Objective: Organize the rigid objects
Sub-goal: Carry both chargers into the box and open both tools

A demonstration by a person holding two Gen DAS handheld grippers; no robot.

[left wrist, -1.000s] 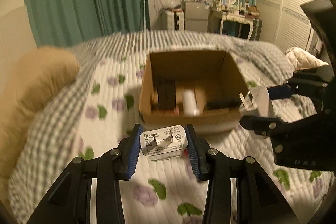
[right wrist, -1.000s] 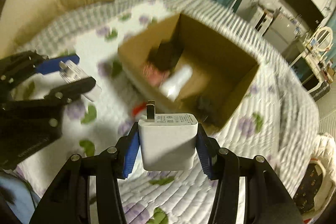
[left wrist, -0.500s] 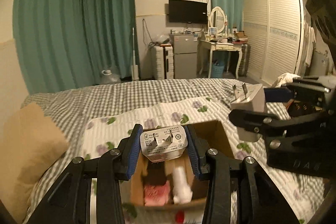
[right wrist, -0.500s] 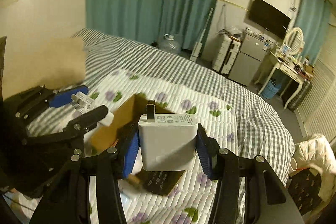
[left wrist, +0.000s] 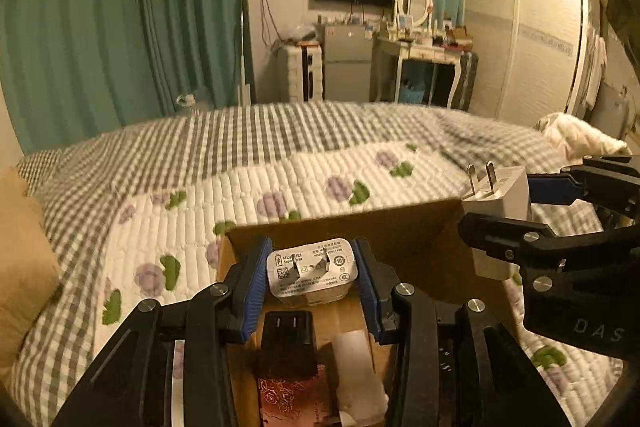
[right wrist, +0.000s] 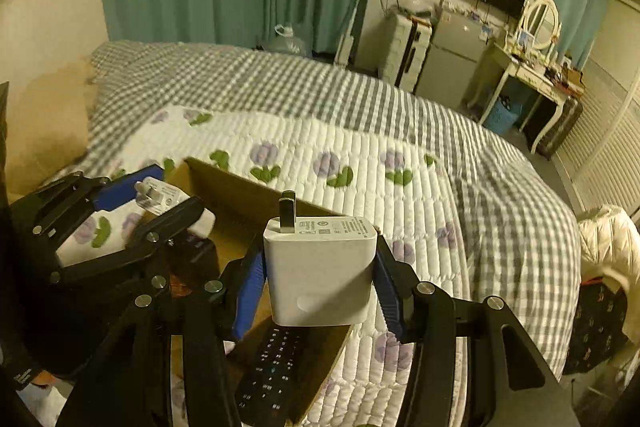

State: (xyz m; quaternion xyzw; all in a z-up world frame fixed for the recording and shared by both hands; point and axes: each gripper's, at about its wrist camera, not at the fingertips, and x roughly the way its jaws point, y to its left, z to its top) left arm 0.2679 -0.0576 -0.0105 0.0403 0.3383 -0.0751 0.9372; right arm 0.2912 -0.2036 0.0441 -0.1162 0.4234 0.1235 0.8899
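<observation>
My left gripper is shut on a white Huawei charger, prongs facing the camera, held above the open cardboard box. My right gripper is shut on a larger white charger block, prongs up, over the box's right part. Each gripper shows in the other's view: the right one at the box's right, the left one at its left. In the box lie a black adapter, a white cylinder, a red patterned item and a black remote.
The box sits on a white floral quilt over a grey checked bedspread. A tan pillow lies at the left. Teal curtains, a desk with mirror, a fridge and a wardrobe stand beyond the bed.
Both grippers, each still holding its charger, have come down closer over the box after being raised; the box now fills the lower part of both views.
</observation>
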